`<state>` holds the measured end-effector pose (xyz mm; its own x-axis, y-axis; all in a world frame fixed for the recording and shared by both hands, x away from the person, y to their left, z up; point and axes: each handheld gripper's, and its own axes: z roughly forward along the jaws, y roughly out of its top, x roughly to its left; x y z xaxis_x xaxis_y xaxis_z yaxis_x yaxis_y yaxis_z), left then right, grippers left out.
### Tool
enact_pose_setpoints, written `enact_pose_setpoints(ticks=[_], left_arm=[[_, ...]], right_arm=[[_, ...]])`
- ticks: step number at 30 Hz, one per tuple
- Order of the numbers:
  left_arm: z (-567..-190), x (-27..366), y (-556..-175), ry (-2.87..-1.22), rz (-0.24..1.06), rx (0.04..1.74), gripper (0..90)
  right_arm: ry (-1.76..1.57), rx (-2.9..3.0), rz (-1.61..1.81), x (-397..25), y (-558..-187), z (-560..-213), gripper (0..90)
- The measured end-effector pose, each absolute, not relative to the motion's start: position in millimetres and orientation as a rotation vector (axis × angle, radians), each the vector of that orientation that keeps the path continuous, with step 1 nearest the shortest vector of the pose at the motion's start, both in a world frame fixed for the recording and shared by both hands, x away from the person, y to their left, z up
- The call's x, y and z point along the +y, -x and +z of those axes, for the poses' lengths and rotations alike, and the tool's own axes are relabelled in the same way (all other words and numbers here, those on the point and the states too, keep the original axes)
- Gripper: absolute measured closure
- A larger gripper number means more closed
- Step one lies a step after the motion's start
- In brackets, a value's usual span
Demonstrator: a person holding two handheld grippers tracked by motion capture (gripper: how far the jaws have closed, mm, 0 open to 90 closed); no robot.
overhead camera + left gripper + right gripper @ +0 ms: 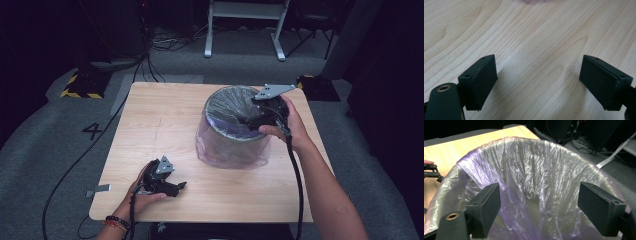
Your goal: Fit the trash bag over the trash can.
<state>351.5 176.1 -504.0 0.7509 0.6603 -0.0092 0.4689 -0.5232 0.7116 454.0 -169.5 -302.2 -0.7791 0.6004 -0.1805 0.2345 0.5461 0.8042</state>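
A round bin lined with a thin purple plastic bag stands on the right half of the wooden table. The bag is folded over the rim and hangs down the outside. My right gripper is held over the bin's right rim, pointing into the mouth, open with nothing between its jaws. My left gripper rests low near the table's front left, open over bare wood.
The table's left half and front strip hold nothing but my left hand. Grey carpet surrounds the table, with cables, a black-and-yellow stand base at back left and a white frame behind.
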Motion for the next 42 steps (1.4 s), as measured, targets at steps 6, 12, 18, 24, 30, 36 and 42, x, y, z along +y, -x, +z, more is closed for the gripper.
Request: enact_pose_setpoints(ticks=[6,12,18,24,30,36,42], left_arm=[[-503.9,176.1,-351.5,-2.222,0.34,0.843,14.4],[-504.0,176.0,-351.5,-2.221,0.34,0.843,14.3],[-504.0,176.1,-351.5,-2.221,0.34,0.843,14.3],[-504.0,176.1,-351.5,-2.221,0.34,0.843,14.4],[-504.0,176.1,-351.5,-2.221,0.34,0.843,14.3],[-503.9,176.0,-351.5,-2.221,0.34,0.843,14.4],[-504.0,176.1,-351.5,-2.221,0.34,0.843,14.4]], right_arm=[[-0.661,2.318,1.158,-175.9,-446.0,-301.3,19.2],[-0.662,2.287,1.179,-183.7,-440.0,-299.8,18.8],[-0.656,2.256,1.186,-191.0,-431.0,-296.8,18.7],[-0.658,2.262,1.18,-199.5,-425.0,-299.2,18.7],[-0.656,2.264,1.171,-207.1,-419.0,-301.8,18.5],[-0.656,2.26,1.159,-214.1,-413.4,-305.7,18.3],[-0.657,2.263,1.132,-217.5,-410.3,-308.6,18.3]])
